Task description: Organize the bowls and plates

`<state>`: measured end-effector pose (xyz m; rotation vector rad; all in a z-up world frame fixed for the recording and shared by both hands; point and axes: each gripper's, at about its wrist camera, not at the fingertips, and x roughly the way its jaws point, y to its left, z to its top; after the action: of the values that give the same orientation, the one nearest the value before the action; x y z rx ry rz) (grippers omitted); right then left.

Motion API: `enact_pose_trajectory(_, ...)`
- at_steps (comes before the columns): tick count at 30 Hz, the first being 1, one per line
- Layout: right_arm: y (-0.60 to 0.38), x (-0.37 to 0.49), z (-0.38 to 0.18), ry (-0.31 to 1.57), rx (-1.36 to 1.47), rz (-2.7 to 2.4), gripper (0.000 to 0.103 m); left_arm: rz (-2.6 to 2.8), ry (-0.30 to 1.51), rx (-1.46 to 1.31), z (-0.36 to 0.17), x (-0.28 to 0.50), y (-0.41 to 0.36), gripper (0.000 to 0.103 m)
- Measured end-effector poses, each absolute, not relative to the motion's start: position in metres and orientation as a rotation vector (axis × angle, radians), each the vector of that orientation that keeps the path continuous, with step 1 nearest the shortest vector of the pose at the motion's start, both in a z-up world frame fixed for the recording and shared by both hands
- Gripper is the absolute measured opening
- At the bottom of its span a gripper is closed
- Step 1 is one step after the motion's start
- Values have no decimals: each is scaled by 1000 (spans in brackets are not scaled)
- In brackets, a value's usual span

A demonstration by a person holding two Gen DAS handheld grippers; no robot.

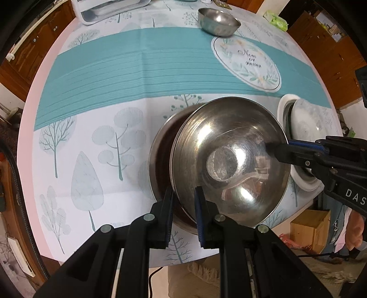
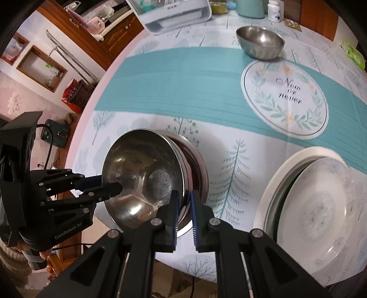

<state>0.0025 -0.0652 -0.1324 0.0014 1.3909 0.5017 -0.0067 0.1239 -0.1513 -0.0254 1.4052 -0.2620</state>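
Both grippers hold one shiny steel bowl (image 1: 229, 155) (image 2: 142, 176), tilted just above a larger steel bowl (image 1: 160, 165) (image 2: 197, 169) that stands on the tablecloth. My left gripper (image 1: 183, 194) is shut on the held bowl's near rim; in the right wrist view the left gripper (image 2: 114, 183) bites the rim from the left. My right gripper (image 2: 184, 194) is shut on the opposite rim, and it enters the left wrist view (image 1: 274, 149) from the right. A smaller steel bowl (image 1: 219, 21) (image 2: 260, 42) sits at the far side of the table.
A white plate (image 1: 307, 123) (image 2: 321, 206) leans inside a wider white dish (image 2: 270, 190) at the table's right edge. A white dish rack (image 1: 110, 11) (image 2: 174, 13) stands at the back. A teal band and a round printed emblem (image 2: 284, 98) mark the cloth.
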Motion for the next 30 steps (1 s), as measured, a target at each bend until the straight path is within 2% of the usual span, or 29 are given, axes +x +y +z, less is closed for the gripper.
enact_pose_trajectory(5, -60, -1, -140, 1396, -42, 498, 10, -260, 1414, -19, -158, -9, 123, 15)
enact_pose_trajectory(8, -58, -2, -143, 1403, -60, 493, 13, -264, 1413, -18, -159, -8, 121, 20)
enact_pose_trajectory(11, -58, -4, -140, 1379, -66, 497, 13, -260, 1391, -5, -155, -9, 120, 30)
enact_pose_trajectory(12, -59, -5, -138, 1369, -61, 502, 13, -251, 1380, 5, -152, -9, 119, 36)
enact_pose_trajectory(16, -62, -8, -131, 1335, -44, 507, 25, -237, 1354, 12, -144, -10, 121, 48)
enact_pose_trajectory(30, -77, -22, -101, 1281, -31, 528, 25, -191, 1314, -16, -111, -20, 126, 61)
